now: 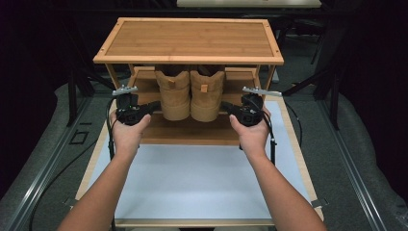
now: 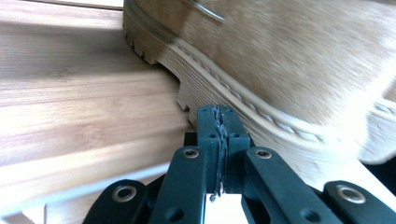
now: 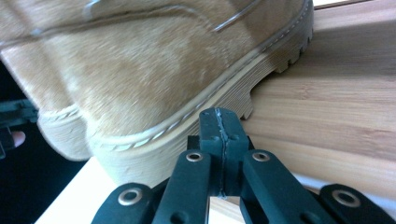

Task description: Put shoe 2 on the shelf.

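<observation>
Two tan suede boots are stood side by side, touching, on the middle shelf of a bamboo shoe rack, heels toward the person and overhanging the shelf's front edge. The rack is set at the far end of a white-topped table. The left gripper is held just beside the left boot's heel, its jaws pressed together with nothing between them; in the left gripper view the tips are seen against the ridged sole. The right gripper is likewise held at the right boot's heel, jaws closed on nothing. The shelf plank is seen under the sole's tread.
</observation>
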The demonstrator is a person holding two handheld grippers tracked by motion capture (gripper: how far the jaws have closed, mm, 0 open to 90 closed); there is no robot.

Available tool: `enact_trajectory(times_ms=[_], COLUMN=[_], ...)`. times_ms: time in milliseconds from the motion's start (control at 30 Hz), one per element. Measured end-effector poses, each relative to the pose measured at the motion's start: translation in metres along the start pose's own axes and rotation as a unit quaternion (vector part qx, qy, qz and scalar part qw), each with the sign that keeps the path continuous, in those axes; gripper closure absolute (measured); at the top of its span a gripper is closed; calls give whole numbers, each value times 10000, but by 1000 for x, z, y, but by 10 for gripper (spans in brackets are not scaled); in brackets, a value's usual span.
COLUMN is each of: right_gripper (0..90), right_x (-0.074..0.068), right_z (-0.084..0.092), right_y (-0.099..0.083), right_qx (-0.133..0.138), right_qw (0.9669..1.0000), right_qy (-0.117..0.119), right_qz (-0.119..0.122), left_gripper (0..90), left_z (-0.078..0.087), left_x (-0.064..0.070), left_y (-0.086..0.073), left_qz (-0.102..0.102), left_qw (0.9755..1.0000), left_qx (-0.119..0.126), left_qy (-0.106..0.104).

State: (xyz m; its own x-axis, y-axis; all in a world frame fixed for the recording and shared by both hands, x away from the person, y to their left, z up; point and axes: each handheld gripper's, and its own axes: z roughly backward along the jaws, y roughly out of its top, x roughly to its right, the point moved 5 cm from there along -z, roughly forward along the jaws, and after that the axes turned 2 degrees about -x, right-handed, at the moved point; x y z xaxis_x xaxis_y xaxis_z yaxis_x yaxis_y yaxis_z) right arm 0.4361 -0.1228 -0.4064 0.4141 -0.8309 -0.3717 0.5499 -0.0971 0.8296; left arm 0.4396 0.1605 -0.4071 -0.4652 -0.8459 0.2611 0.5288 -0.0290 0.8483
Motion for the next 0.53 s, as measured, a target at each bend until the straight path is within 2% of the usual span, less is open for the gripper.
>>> enact_trajectory(times_ms=[33, 67, 100, 133, 200, 233, 267, 300, 333, 400, 533], right_gripper=[900, 900, 900, 900, 900, 900, 900, 900, 900, 900, 893], right_x=[-1, -2, -3, -2, 0, 2, 4, 5, 8, 14, 28], right_z=[4, 6, 11, 11, 15, 16, 19, 20, 23, 27, 37], right_y=[-2, -3, -5, -6, -10, -12, -15, -18, -23, -33, -55], right_qx=[-129, -77, -216, -108, -137, -79, -217, -218, -329, -486, -706], right_qw=[9999, 9998, 9995, 9997, 9998, 9997, 9996, 9996, 9993, 9982, 9961], right_qy=[-28, -81, 159, -93, -61, -161, -111, -120, -130, -270, -406], right_qz=[82, 138, 191, 179, 163, 158, 168, 159, 153, 229, 342], left_gripper=[884, 882, 880, 875, 873, 871, 865, 862, 856, 837, 771], left_z=[3, 6, 9, 11, 14, 16, 18, 21, 23, 27, 36], left_x=[0, 0, 0, -1, -3, -5, -7, -9, -12, -17, -31], left_y=[-2, -4, -6, -9, -16, -19, -22, -28, -33, -43, -68], left_qz=[-63, -66, -47, -73, -92, -84, -80, -69, -97, -85, -87], left_qw=[10000, 10000, 10000, 10000, 9999, 9999, 9999, 9999, 9998, 9996, 9990], left_qx=[-25, -1, -4, -35, -104, -120, -140, -153, -190, -259, -420], left_qy=[24, 13, -9, -1, 0, 3, -12, -2, 7, 35, 86])
